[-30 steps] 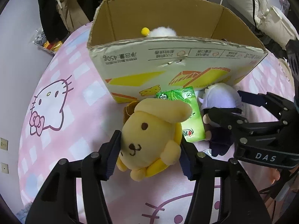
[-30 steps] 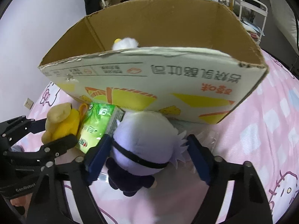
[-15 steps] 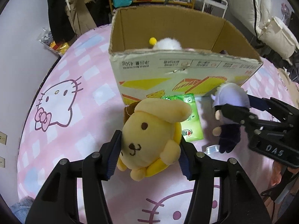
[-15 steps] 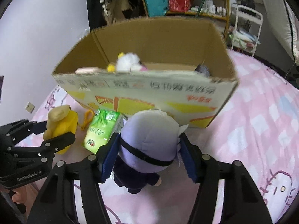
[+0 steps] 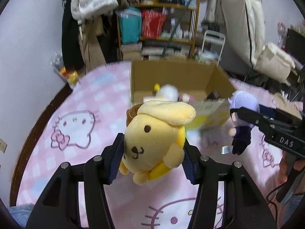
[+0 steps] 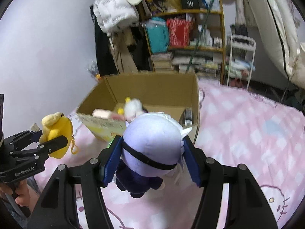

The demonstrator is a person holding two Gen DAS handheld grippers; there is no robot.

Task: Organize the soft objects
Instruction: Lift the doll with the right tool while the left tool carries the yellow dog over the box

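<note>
Pink Hello Kitty bedspread (image 5: 80, 148), open cardboard box (image 5: 171, 76) at its far side, cluttered shelf (image 5: 158, 24) behind.

Left wrist view: the left gripper (image 5: 152, 156) pinches a yellow dog plush (image 5: 152, 141) between its blue pads, held above the bedspread just short of the box's near edge; bare pink sheet spreads wide on the left.
Right wrist view: the right gripper (image 6: 152, 156) clamps a lavender-haired doll (image 6: 150, 148) at the head, its dark body dangling, near wall (image 6: 103, 124) just ahead; a white plush (image 6: 132, 106) lies inside the box.
</note>
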